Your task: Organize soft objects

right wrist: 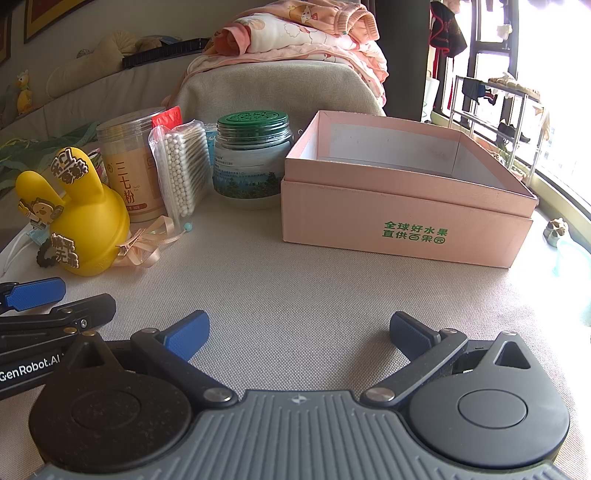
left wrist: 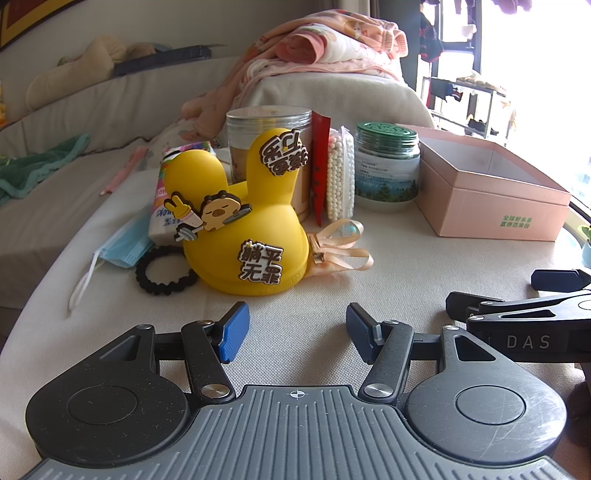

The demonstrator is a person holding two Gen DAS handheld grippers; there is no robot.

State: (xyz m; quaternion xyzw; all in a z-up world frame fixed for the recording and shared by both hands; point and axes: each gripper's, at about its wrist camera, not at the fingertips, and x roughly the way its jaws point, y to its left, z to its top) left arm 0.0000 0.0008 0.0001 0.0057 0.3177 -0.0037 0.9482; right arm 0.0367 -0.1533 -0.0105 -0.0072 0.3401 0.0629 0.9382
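Observation:
A yellow rubber bunny-shaped toy (left wrist: 240,218) with cartoon badges stands on the beige cloth, straight ahead of my left gripper (left wrist: 295,328), which is open and empty a short way before it. Beside the toy lie a black hair tie (left wrist: 164,271), a blue face mask (left wrist: 122,245) and a peach ribbon bow (left wrist: 340,247). An open, empty pink box (right wrist: 402,206) stands ahead of my right gripper (right wrist: 299,336), which is open and empty. The toy also shows in the right wrist view (right wrist: 86,221), at the left.
Behind the toy stand a clear plastic jar (right wrist: 129,162), a bag of cotton swabs (right wrist: 181,166), a green-lidded jar (right wrist: 251,155) and a tissue pack (left wrist: 166,206). Pink clothes (right wrist: 303,33) are piled on the sofa arm behind. A window and rack are at the right.

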